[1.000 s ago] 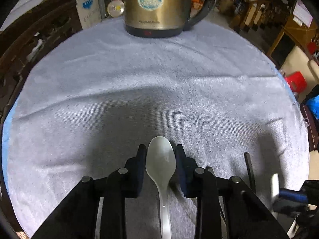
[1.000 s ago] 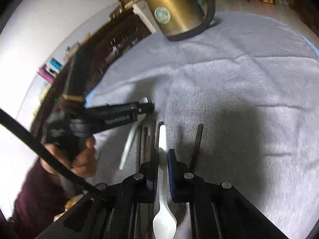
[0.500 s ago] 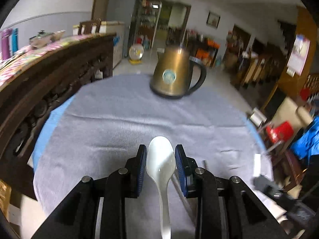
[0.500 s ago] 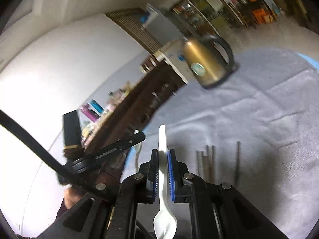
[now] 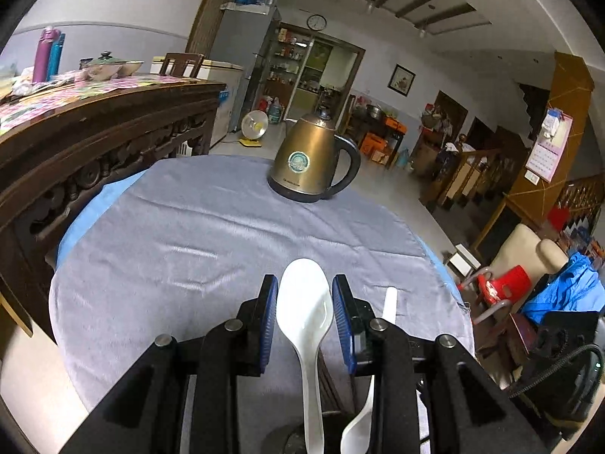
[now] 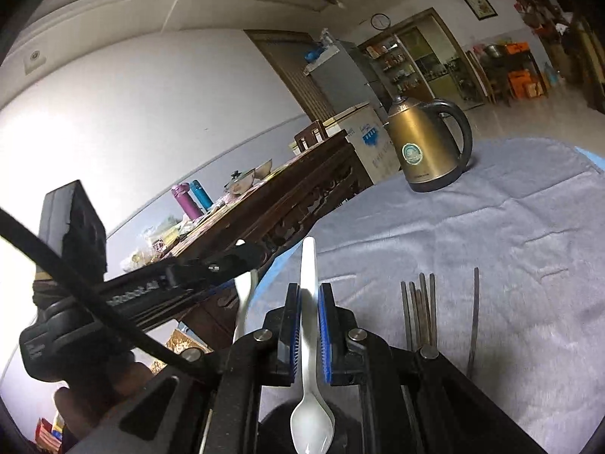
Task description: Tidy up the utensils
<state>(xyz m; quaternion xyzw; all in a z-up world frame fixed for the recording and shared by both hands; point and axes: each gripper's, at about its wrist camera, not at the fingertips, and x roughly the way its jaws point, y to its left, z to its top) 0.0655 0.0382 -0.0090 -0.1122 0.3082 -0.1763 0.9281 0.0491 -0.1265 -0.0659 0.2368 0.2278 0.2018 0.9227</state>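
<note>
We have a white spoon in each gripper, both lifted clear of the grey cloth [image 5: 211, 234]. Nearest us, the left gripper [image 5: 304, 316] is clamped across the bowl of its spoon [image 5: 304, 310], bowl forward and handle trailing back under the camera. The right gripper [image 6: 309, 325] is clenched tight on the thin handle of the second spoon [image 6: 308, 340], bowl hanging toward us and handle tip pointing away.

The two spoons face opposite ways, so we judge the step in hand is carrying them to one resting place, and one of them will likely need turning before we lay them side by side. The bowl grip on the left is wide and curved; we should keep it level so the spoon does not pivot out.

Just beyond the right gripper, the dark chopsticks [image 6: 419, 310] lie bunched on the cloth, one stray stick [image 6: 473, 314] a little apart; we should set down clear of them. Far back stands the kettle [image 5: 312, 162].
</note>
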